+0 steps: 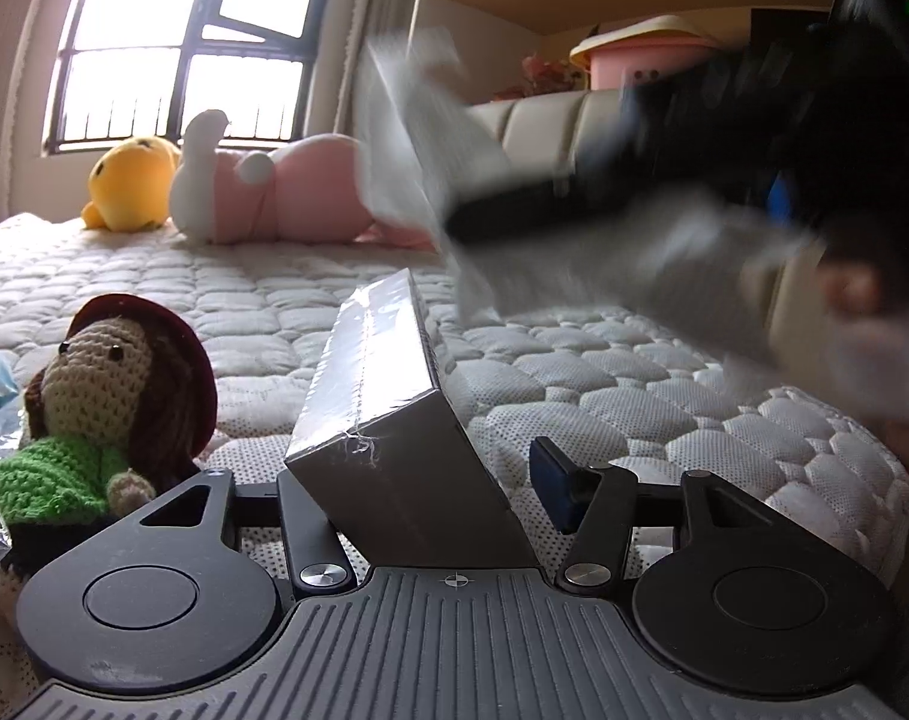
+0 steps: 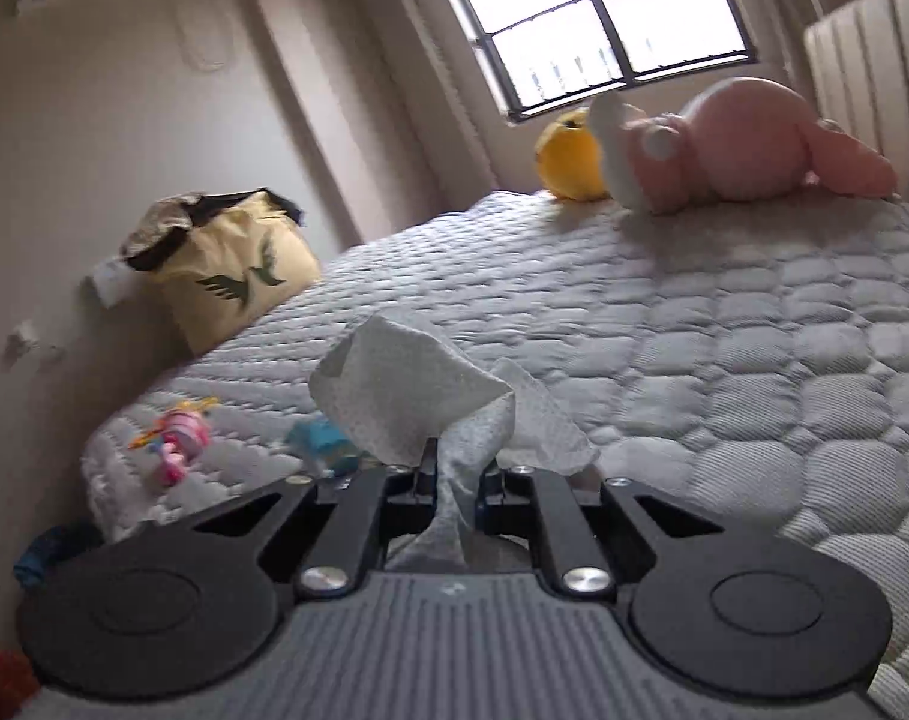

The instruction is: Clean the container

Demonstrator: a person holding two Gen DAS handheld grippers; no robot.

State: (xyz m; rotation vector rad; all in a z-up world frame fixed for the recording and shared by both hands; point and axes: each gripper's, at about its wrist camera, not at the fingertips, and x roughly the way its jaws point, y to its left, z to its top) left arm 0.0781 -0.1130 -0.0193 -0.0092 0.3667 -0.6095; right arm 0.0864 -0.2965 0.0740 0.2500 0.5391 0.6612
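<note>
The right gripper (image 2: 459, 483) is held above the quilted mattress (image 2: 724, 324), its fingers pinched on a white dimpled tissue (image 2: 412, 402) that fans out beyond the tips. The left gripper (image 1: 418, 480) sits low, a film-wrapped grey box (image 1: 388, 384) tilted between its spread fingers, long axis running forward and away; whether both pads touch it, I cannot tell.

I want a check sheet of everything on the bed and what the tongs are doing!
Surface: quilted mattress.
Job's things: grey box between the left tongs, tilted; white tissue pinched in the right tongs.
Clutter: crochet doll, pink plush, yellow plush, small pink toy, blue packet.
Cables: nothing seen.
Surroundings: window, yellow bag.
</note>
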